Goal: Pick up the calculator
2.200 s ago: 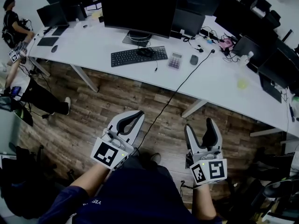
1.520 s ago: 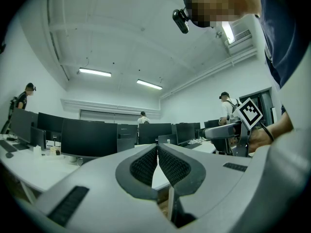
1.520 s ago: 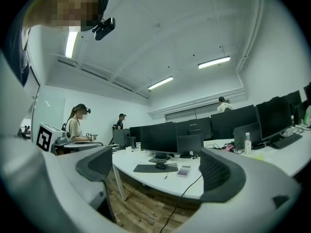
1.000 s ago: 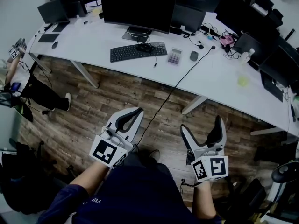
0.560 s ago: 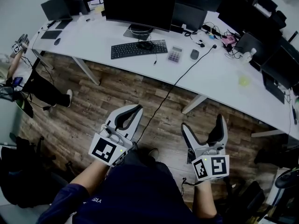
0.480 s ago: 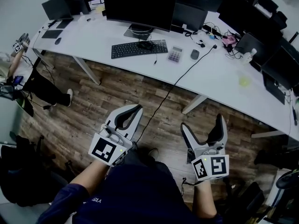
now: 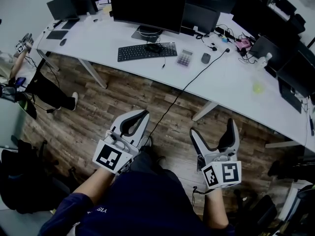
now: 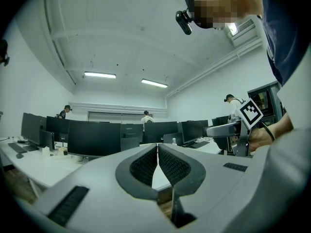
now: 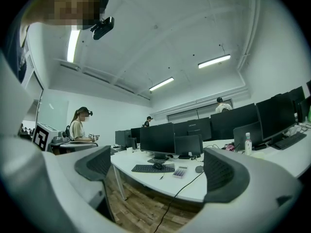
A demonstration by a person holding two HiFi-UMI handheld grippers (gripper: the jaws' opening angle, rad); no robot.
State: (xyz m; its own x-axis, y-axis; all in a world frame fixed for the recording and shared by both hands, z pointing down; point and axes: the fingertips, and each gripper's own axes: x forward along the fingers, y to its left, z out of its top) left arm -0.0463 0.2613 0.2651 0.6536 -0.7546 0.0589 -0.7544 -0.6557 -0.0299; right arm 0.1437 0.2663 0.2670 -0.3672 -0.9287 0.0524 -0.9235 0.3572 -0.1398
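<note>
The calculator (image 7: 184,58) lay on the far white desk (image 7: 231,90) between the keyboard (image 7: 146,52) and the mouse (image 7: 205,58), well apart from both grippers. The right gripper (image 7: 211,128) was spread wide and empty, and the left gripper (image 7: 142,114) was pinched together on nothing. The reach seemed not yet begun, so the next move likely called for carrying the right one forward to the calculator.

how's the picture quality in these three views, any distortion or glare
Head view: dim overall, wide-angle bending the desk edge into a curve; calculator small but distinct. Left gripper view: fisheye with black corners, the left gripper filling the lower frame. Right gripper view: same fisheye, ceiling light blown out.
</note>
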